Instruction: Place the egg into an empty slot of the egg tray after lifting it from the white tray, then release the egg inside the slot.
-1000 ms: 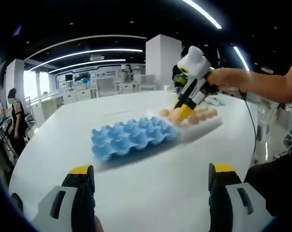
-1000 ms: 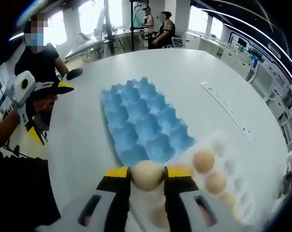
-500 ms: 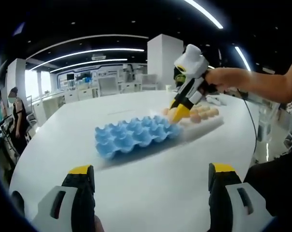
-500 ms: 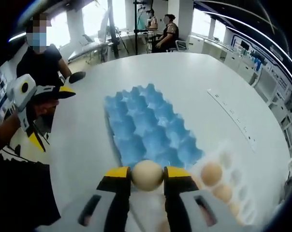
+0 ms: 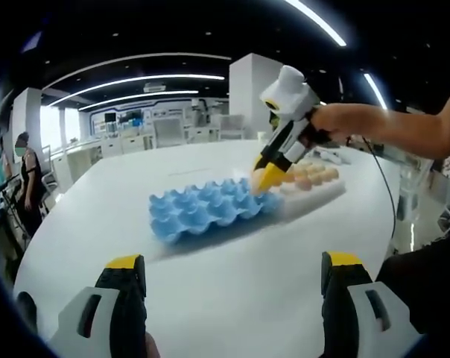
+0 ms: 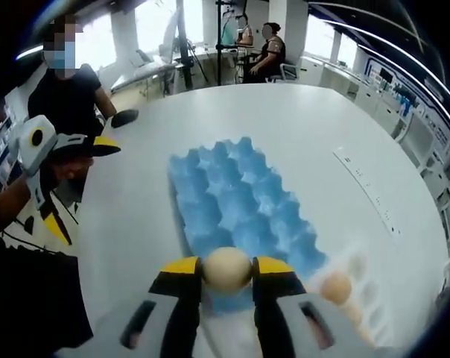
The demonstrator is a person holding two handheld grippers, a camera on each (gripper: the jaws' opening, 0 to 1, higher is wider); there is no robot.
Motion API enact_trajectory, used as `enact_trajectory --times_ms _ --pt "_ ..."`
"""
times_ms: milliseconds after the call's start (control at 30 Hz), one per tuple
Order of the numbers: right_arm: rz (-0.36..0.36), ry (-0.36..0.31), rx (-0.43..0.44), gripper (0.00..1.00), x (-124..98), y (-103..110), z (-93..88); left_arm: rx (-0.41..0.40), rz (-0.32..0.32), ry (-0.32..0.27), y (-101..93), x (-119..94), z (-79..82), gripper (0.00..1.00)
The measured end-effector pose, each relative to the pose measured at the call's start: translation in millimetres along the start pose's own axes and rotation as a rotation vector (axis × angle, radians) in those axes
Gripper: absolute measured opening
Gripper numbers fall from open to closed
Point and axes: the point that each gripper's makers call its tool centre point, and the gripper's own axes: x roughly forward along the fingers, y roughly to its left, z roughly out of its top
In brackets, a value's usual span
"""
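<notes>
Right gripper view: my right tongs (image 6: 226, 270) clamp the egg (image 6: 226, 269), lifted, blue egg tray (image 6: 236, 198) just ahead, drop-in and release left; left tongs (image 5: 236, 280) gape empty.

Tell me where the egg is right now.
In the right gripper view, the egg is clamped in the right tool, low and centre, just above the near edge of the blue egg tray.

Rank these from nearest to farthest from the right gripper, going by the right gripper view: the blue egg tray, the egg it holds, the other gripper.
1. The egg, clamped between the right gripper jaws.
2. The blue egg tray, just ahead on the table.
3. The left gripper, off at the left table edge.
</notes>
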Motion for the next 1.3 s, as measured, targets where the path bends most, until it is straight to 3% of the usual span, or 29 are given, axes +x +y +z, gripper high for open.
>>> enact_trajectory --times_ms 867,1300 --pt "0.043 -0.011 -0.073 0.27 32 15 41.4 -0.011 0.006 -0.005 11.5 -1 -0.5 1.0" --pt "0.054 -0.016 -0.089 0.27 48 9 61.9 -0.012 0.01 -0.005 15.2 -3 -1.4 1.0"
